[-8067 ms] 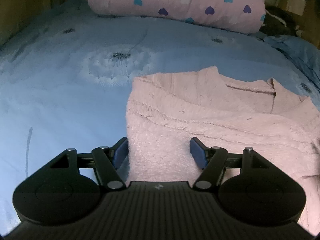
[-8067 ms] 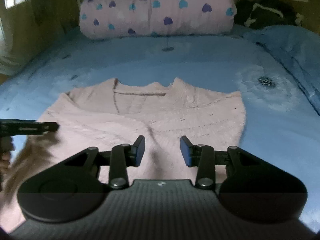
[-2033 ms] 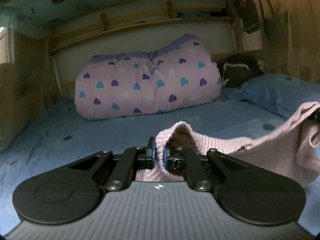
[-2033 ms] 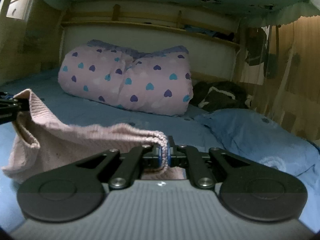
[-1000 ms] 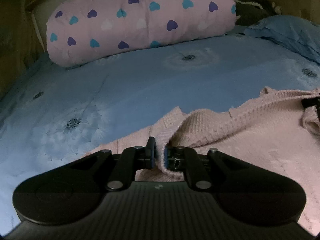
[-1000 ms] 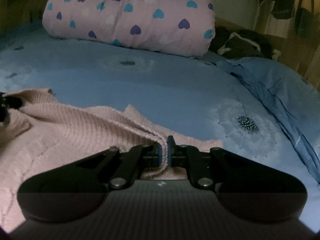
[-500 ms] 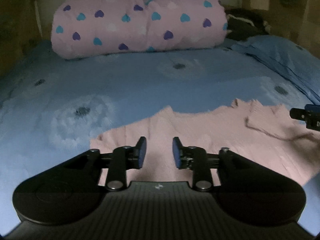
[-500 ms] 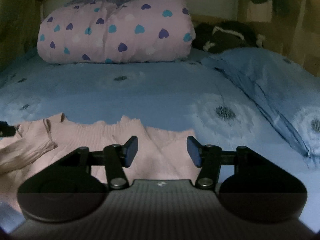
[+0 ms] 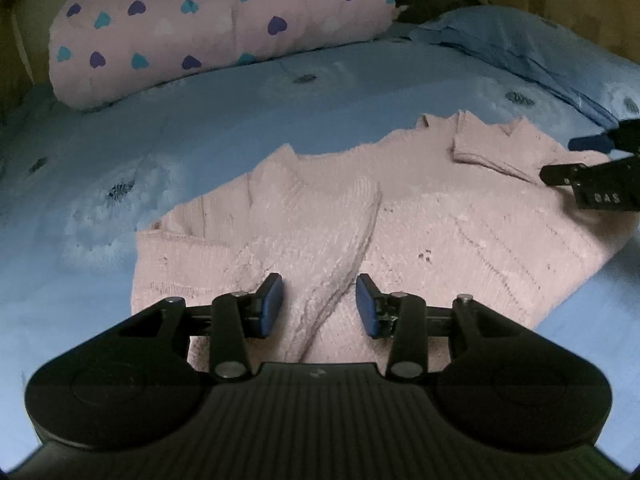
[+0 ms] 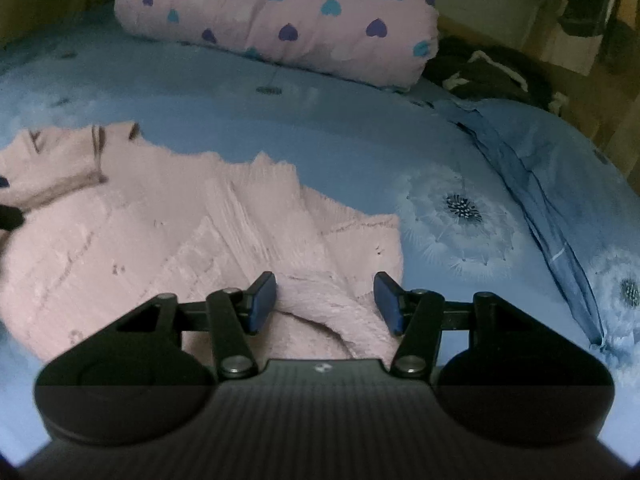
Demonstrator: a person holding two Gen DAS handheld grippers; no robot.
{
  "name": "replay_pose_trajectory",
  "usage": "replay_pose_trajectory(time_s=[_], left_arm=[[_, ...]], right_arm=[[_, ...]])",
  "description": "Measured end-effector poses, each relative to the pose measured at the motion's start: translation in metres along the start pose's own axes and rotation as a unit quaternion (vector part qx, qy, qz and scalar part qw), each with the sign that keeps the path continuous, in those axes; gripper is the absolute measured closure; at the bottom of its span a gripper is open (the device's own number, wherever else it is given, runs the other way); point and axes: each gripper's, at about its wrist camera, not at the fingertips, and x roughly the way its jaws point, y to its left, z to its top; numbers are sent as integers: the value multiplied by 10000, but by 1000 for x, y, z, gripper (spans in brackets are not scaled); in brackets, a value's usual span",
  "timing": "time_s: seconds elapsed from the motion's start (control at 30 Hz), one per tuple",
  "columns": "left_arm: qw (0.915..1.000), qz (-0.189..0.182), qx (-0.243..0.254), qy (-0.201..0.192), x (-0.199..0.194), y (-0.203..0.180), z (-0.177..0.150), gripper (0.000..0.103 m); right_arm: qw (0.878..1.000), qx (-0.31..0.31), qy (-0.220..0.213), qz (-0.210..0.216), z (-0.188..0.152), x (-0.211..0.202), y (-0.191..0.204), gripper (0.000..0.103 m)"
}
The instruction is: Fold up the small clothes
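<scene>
A small pink knitted sweater (image 9: 420, 232) lies on the blue bedsheet (image 9: 120, 152), with its sleeves folded over the body. My left gripper (image 9: 318, 306) is open and empty, low over the left sleeve fold. My right gripper (image 10: 325, 304) is open and empty over the sweater (image 10: 140, 232) at its right sleeve fold. The right gripper's fingers (image 9: 576, 172) also show at the right edge of the left wrist view, over the sweater's far side.
A rolled pink quilt (image 9: 208, 20) with heart prints lies along the head of the bed. A blue pillow (image 10: 560, 160) sits at the right, with dark clothing (image 10: 492, 68) behind it. Wooden bed sides stand at left and right.
Both grippers let go of the sweater, opened wider and dipped lower over it. The sweater now lies flat on the sheet.
</scene>
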Motion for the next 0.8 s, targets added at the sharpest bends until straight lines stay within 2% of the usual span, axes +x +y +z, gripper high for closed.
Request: replay_pose_trajectory(time_s=[0.17,0.23,0.27,0.3,0.43,0.57,0.67,0.8], left_arm=[[9993,209,253,-179,5,-8,-5,57],[9985,328,331,-281,6,-10,-5,71],[9981,395,337,-326,5,-9,-4,86],[9979,451,279,-381,4,-7,-2,90],[9955,682,-141,-645,-3,15,8,92],[9882,1046,-732,-845,-4,51,13,92],[9819,1243,-1233,-717,6,82,12,92],[9753,1282,-1736,-480,21,108,8,92]], right_arm=[[9999,69,-34,85,-2,5,-1,47],[9999,99,-67,95,-2,7,-2,47],[9998,114,-91,97,-1,8,-2,47],[9998,131,-115,96,-1,9,-3,47],[9994,254,-237,49,0,16,-6,47],[9978,535,-351,150,0,22,-14,47],[9964,739,-379,144,1,29,-20,47],[9932,1125,-315,20,4,39,-31,47]])
